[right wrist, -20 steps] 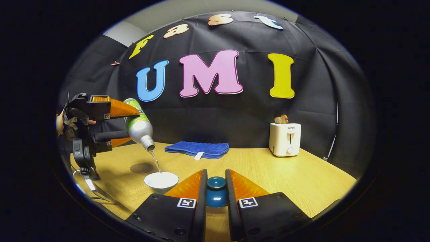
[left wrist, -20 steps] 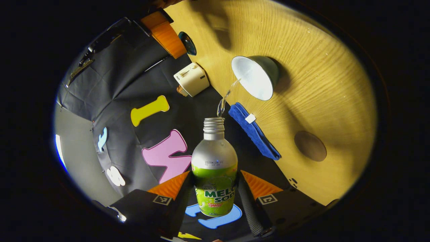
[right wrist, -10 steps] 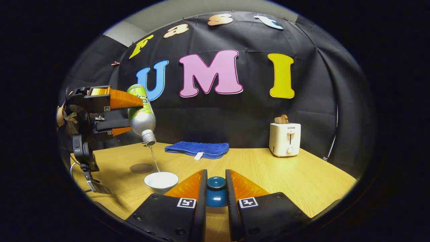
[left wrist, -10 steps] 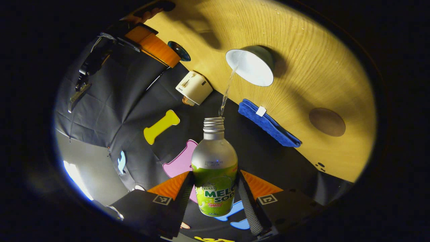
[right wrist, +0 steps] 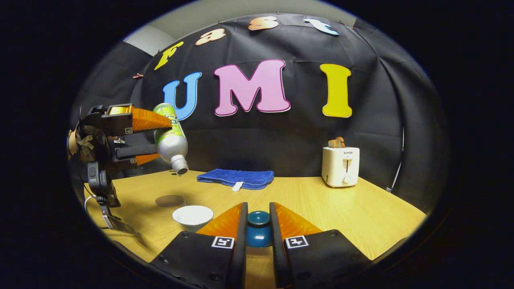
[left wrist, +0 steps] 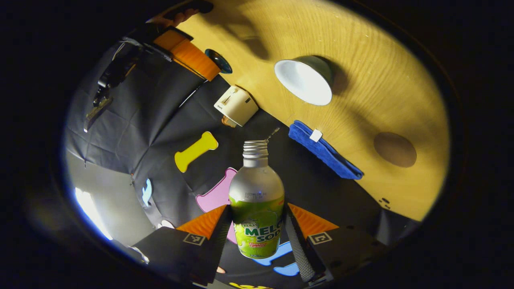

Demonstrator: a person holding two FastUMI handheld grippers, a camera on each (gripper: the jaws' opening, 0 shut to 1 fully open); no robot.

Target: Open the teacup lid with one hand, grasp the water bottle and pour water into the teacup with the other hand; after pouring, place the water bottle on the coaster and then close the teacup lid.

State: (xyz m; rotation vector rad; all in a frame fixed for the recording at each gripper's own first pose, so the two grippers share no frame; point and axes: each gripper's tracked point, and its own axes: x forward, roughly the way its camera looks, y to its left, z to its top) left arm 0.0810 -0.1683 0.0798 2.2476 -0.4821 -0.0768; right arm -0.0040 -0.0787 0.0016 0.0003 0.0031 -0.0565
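Observation:
My left gripper [left wrist: 257, 233] is shut on a green-and-silver water bottle [left wrist: 256, 200], held tilted mouth-down above the table. In the right gripper view that bottle [right wrist: 170, 138] hangs over the uncovered white teacup [right wrist: 193, 215] with no stream between them. The teacup [left wrist: 304, 82] stands uncovered on the wooden table [left wrist: 381, 88]. My right gripper [right wrist: 258, 228] is shut on the blue teacup lid [right wrist: 258, 229], held to the right of the cup. The lid [left wrist: 219, 61] and the right gripper [left wrist: 188, 54] show far off in the left gripper view. A round brown coaster [left wrist: 394, 149] lies bare; the coaster [right wrist: 169, 200] sits behind the cup.
A folded blue cloth [right wrist: 236, 178] lies at the back of the table, and the cloth [left wrist: 324, 149] lies between cup and coaster in the left gripper view. A white toaster [right wrist: 340, 165] stands at the back right. A person's hand [left wrist: 176, 18] holds the right gripper.
The water stream from the bottle into the teacup has stopped. The bottle's mouth has lifted a little and the bottle is less steeply tipped. The right gripper with the lid has stayed still.

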